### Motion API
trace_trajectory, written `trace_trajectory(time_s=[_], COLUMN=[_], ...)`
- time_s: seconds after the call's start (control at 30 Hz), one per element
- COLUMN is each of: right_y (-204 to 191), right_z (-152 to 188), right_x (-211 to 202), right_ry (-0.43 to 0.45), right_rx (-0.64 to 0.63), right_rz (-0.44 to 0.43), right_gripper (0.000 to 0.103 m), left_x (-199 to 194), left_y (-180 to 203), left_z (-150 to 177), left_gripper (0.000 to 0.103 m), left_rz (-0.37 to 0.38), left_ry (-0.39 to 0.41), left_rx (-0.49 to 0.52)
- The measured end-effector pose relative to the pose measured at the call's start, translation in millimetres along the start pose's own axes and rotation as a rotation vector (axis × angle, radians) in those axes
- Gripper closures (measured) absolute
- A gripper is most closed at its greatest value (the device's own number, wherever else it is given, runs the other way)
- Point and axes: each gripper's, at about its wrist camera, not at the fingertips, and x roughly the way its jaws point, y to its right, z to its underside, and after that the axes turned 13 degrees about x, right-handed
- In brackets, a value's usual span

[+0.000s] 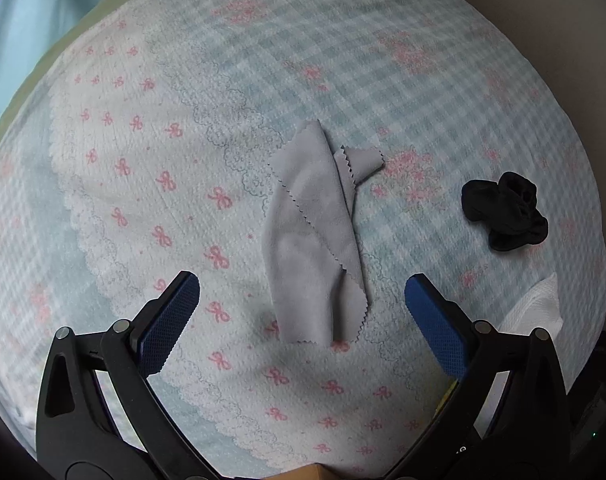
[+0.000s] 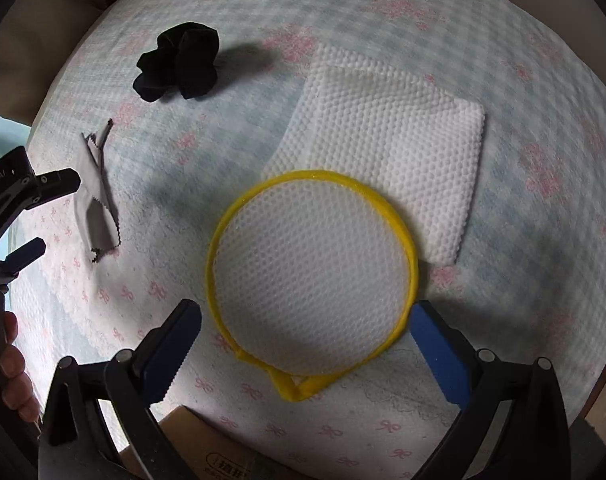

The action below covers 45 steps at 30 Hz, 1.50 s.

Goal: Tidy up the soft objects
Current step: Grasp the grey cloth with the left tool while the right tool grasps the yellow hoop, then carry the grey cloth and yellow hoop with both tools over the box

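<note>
A grey cloth with zigzag edges (image 1: 315,236) lies crumpled on the patterned bedspread (image 1: 163,128), just ahead of my open left gripper (image 1: 301,286), which holds nothing. A black crumpled sock (image 1: 505,210) sits to its right. In the right wrist view, a round white mesh pouch with a yellow rim (image 2: 313,270) lies between the fingers of my open right gripper (image 2: 306,318), overlapping a folded white textured cloth (image 2: 387,148). The black sock (image 2: 179,62) and the grey cloth (image 2: 97,204) show at far left, with the left gripper (image 2: 43,212) beside the cloth.
A cardboard box (image 2: 207,452) sits at the near edge below the right gripper. A person's hand (image 2: 13,364) shows at the left edge. The white cloth's corner (image 1: 535,308) peeks in at right of the left wrist view. The bedspread drops off at its rounded edges.
</note>
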Motion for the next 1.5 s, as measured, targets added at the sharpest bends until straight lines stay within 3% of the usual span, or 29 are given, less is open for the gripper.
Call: trace_trajectory(time_s=[0.17, 0.3, 0.4, 0.47, 0.53, 0.63, 0.73, 0.83, 1.0, 1.23, 1.5], right_y=[-0.2, 6.4, 7.7, 6.8, 5.7, 3.8, 3.8, 2.4, -3.6, 8.1, 17.8], right_z=[-4.1, -7.5, -7.3, -7.6, -6.6, -3.4, -2.3, -2.5, -5.1, -14.6, -13.4], right_x=[13.5, 17.6, 19.5, 19.1, 17.4, 13.4, 9.5, 4.3, -3.2, -15.6, -62.9], right_ry=[-0.012, -0.019, -0.021, -0.017, -0.011, -0.007, -0.014, -0.030, -0.038, -0.042, 0.001], right_rx=[0.043, 0.081, 0.074, 0.068, 0.058, 0.042, 0.036, 0.021, 0.003, 0.019, -0.006], right_rz=[0.041, 0.031, 0.041, 0.047, 0.051, 0.047, 0.027, -0.005, -0.042, -0.072, -0.132], right_gripper=[0.000, 0.000, 0.001, 0.004, 0.012, 0.022, 0.035, 0.051, 0.062, 0.064, 0.064], left_x=[24.2, 40.5, 44.8, 44.4, 40.9, 35.1, 34.1, 31.2, 22.2, -10.3, -68.6], left_y=[-0.6, -1.0, 1.6, 5.5, 12.6, 24.3, 29.8, 26.3, 18.4, 20.5, 21.9], left_z=[-10.0, -16.8, -19.6, -22.1, -25.2, -28.4, -28.9, -24.8, -17.1, -5.0, 5.5], left_gripper=[0.005, 0.016, 0.019, 0.031, 0.058, 0.083, 0.091, 0.094, 0.095, 0.095, 0.095], left_rz=[-0.012, -0.028, -0.045, -0.052, -0.057, -0.056, -0.041, -0.018, 0.014, 0.030, 0.032], left_ry=[-0.015, -0.032, -0.015, -0.003, 0.007, 0.010, 0.012, 0.018, 0.024, 0.050, 0.109], left_rx=[0.017, 0.029, 0.050, 0.070, 0.097, 0.139, 0.135, 0.103, 0.061, 0.036, 0.028])
